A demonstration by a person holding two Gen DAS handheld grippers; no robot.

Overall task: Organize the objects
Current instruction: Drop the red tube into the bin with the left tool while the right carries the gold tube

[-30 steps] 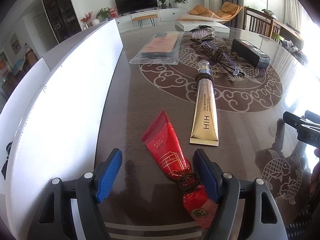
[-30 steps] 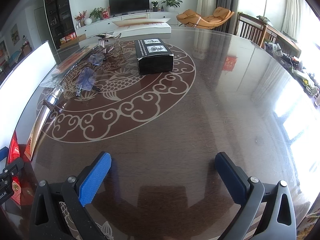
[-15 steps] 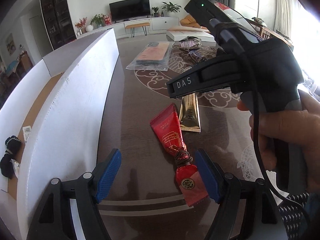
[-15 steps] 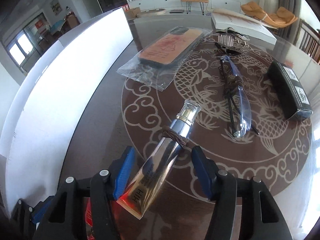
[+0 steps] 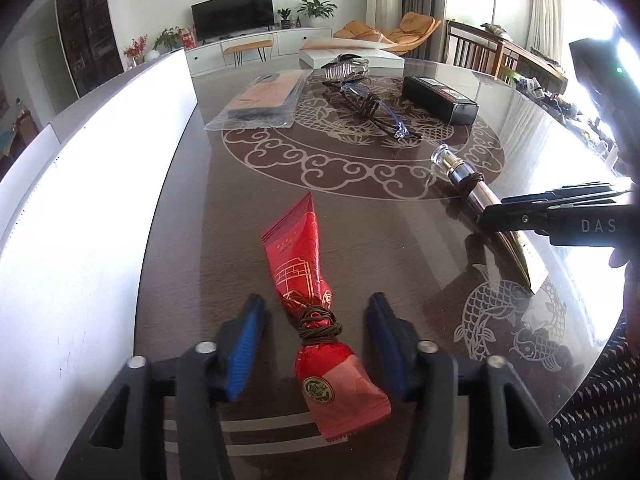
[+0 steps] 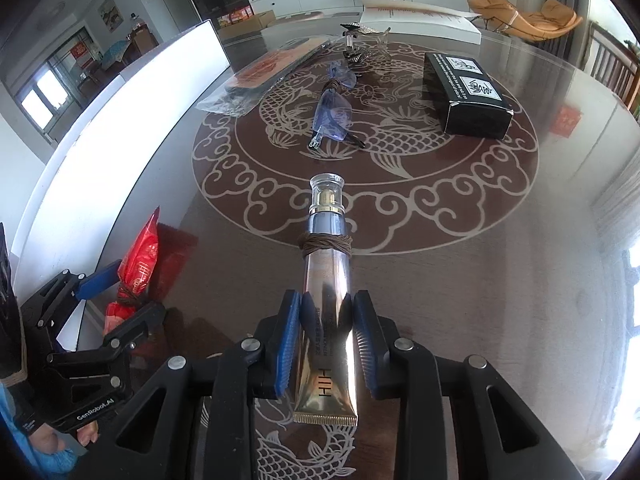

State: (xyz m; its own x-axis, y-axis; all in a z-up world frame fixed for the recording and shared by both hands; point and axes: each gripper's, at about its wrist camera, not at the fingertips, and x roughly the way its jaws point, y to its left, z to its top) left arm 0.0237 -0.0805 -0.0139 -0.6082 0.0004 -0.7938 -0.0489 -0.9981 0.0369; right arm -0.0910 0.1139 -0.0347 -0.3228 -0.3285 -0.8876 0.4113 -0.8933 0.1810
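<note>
Two tubes: gold, red; one glasses; one black box; one bagged item, perhaps phone case.

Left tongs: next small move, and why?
Probably close the left tongs on the red tube. Their blue pads stand open on either side of its cord-wrapped neck, not touching it, while the right tongs are already shut on the gold tube.

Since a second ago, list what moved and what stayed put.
The right gripper swung over from bare table, closed its fingers on the gold tube and carried it rightward, away from the red tube. The left gripper remains open around the red tube. Glasses and black box stayed.
</note>
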